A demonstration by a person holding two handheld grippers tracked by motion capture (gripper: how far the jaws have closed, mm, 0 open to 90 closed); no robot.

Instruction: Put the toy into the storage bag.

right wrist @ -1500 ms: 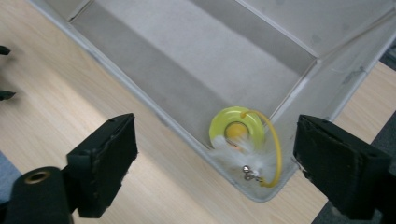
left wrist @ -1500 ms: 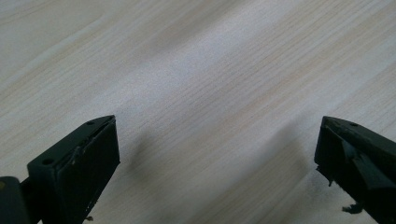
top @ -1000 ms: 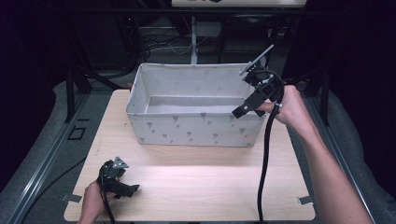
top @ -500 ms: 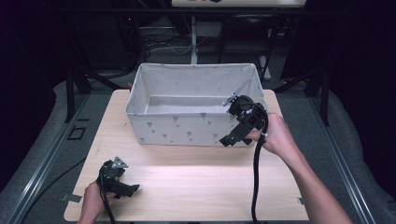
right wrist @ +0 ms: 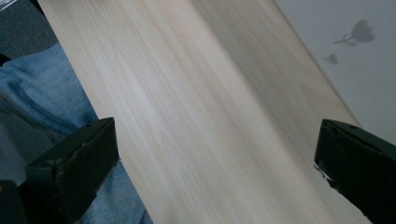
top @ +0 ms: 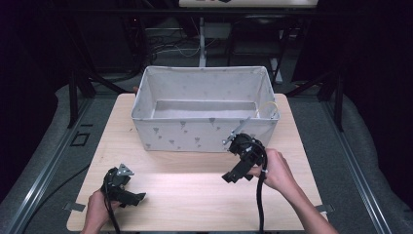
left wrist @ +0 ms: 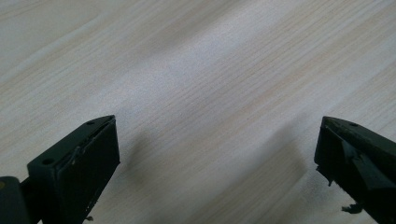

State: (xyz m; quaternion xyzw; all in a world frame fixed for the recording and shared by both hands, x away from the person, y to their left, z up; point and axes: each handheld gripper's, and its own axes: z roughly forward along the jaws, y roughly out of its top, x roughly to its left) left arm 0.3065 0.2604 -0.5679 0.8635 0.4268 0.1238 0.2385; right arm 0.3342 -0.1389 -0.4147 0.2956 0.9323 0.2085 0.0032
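High view: right claw [top: 239, 165] has withdrawn from the fabric bin [top: 204, 129] to the worktop [top: 195, 195], released and empty; left claw [top: 122, 187] rests released, unmoved. Judged: a deposit finished.

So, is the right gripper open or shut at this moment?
Open. In the right gripper view, the right gripper has its two black jaws far apart, with bare wooden table between them and nothing held.
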